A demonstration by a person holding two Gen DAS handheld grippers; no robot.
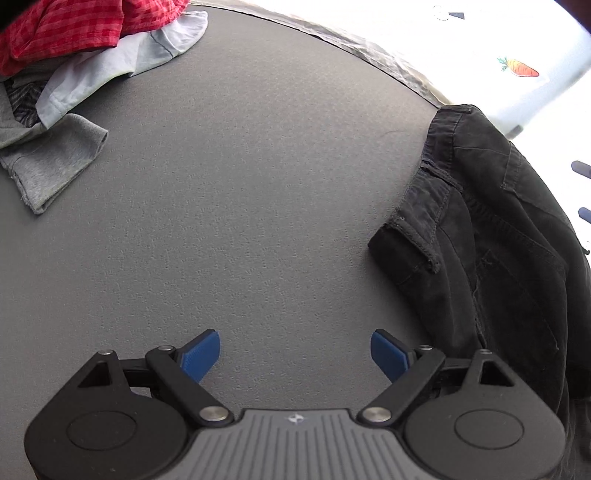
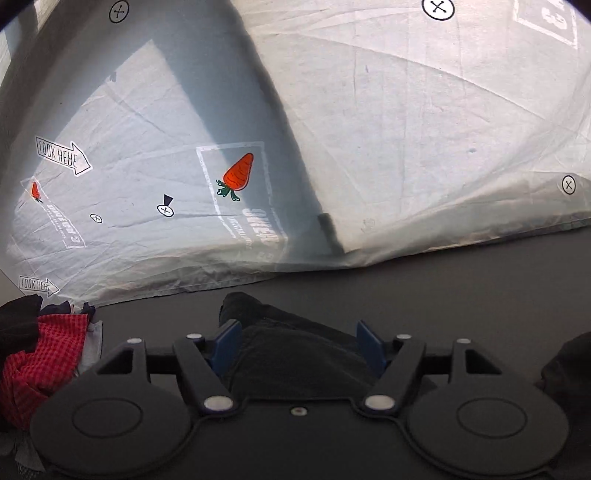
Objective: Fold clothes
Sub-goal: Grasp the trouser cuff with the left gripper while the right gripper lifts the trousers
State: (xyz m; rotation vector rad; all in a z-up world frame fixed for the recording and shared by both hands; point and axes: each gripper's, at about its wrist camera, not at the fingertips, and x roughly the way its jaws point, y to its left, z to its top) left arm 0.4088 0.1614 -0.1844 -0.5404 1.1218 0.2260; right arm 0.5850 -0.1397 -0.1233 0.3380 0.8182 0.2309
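Black trousers [image 1: 491, 229] lie folded near the right edge of the grey table [image 1: 240, 184], probably set apart from the unfolded pile [image 1: 74, 55]. Left gripper [image 1: 295, 354] hovers open and empty; right gripper [image 2: 295, 343] stands wide above dark cloth, not pinching it

The left wrist camera looks steeply down, near the mat [image 1: 240, 184]. The right looks flatter toward the sheet [image 2: 406, 129]. Both show the red cloth [image 1: 74, 29].

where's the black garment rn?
Left wrist view: the black cotton garment lies folded at the right edge of the grey table, across from the clothes pile at top left.
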